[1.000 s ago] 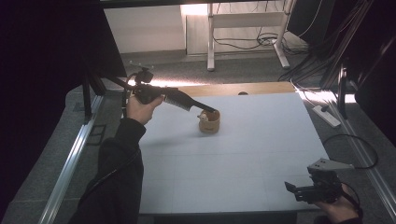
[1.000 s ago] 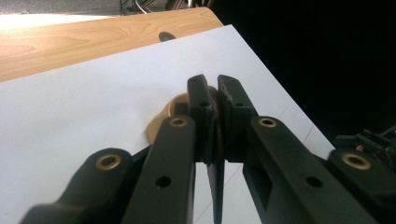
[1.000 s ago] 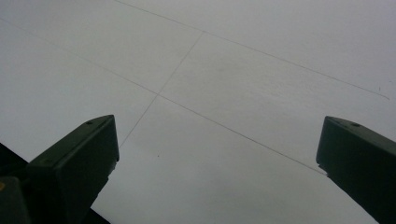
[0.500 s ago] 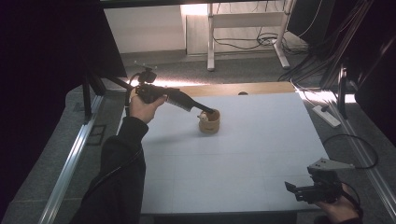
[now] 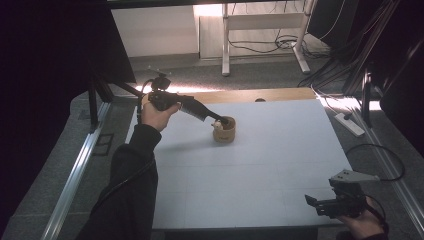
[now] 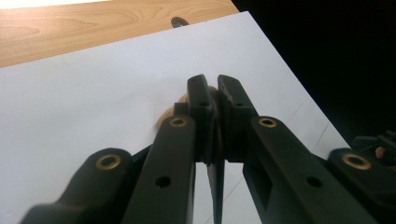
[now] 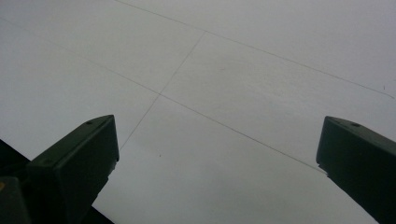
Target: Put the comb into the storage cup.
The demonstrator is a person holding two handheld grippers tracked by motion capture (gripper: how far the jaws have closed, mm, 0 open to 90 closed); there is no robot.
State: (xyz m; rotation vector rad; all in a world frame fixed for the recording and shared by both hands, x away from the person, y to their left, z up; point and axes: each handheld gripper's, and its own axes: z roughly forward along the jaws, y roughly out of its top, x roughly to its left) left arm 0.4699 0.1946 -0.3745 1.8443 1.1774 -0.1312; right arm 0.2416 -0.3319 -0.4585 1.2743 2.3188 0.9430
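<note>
**Left gripper closed on the rim of a small wooden cup**

A small tan wooden cup (image 5: pixel 224 131) stood toward the far left part of the white table (image 5: pixel 260 170). Something pale showed at its near rim, too small to identify; the rest of its inside could not be made out. The left gripper (image 5: pixel 220 120), held in the left hand (image 5: pixel 155 114), reached down to the cup's mouth. In the left gripper view its jaws were nearly together, pinching the cup's thin wall (image 6: pixel 215 100) between them, one jaw inside and one outside.

The right gripper (image 5: pixel 312 202) hung low over the near right corner of the table, held by the right hand (image 5: pixel 362 225), well apart from the cup. Its jaws stood wide apart with nothing between them, above bare white surface crossed by faint lines (image 7: pixel 196 112).

A strip of pale wood (image 5: pixel 250 95) ran along the table's far edge. Beyond it lay grey carpet (image 5: pixel 200 75), a white-legged stand (image 5: pixel 265 30) and loose cables (image 5: pixel 280 42). A power strip (image 5: pixel 350 124) lay on the floor at right.
</note>
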